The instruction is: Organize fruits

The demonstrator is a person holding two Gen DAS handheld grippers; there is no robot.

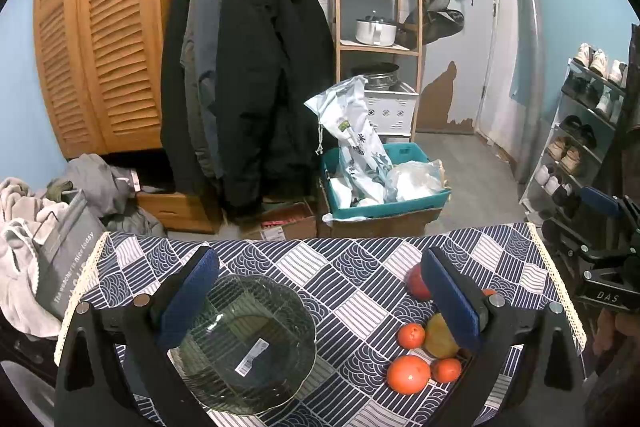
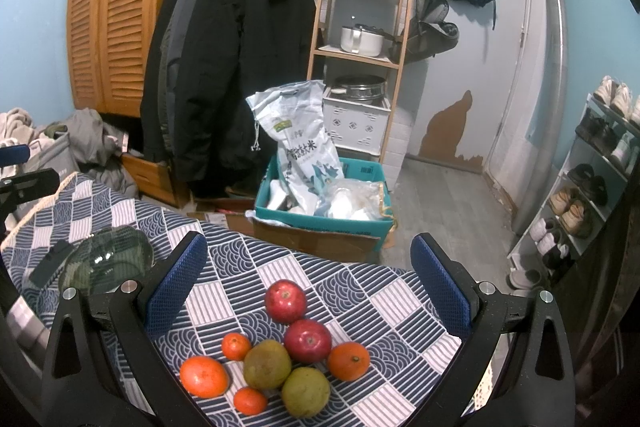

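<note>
On the table, a patterned cloth [image 2: 360, 291] carried the fruits [image 2: 276, 351] in one loose group and a green glass plate [image 1: 248, 343] apart from them. Behind stood hanging coats [image 1: 256, 67] and a shoe rack [image 2: 592, 183]. Both grippers, left [image 1: 320, 299] and right [image 2: 308, 287], hovered wide open, seemingly touching nothing.

Two red apples [image 2: 298, 321], four oranges [image 2: 348, 361] and two green fruits [image 2: 267, 363] sit bunched together; the glass bowl [image 1: 248, 343] is empty.
</note>
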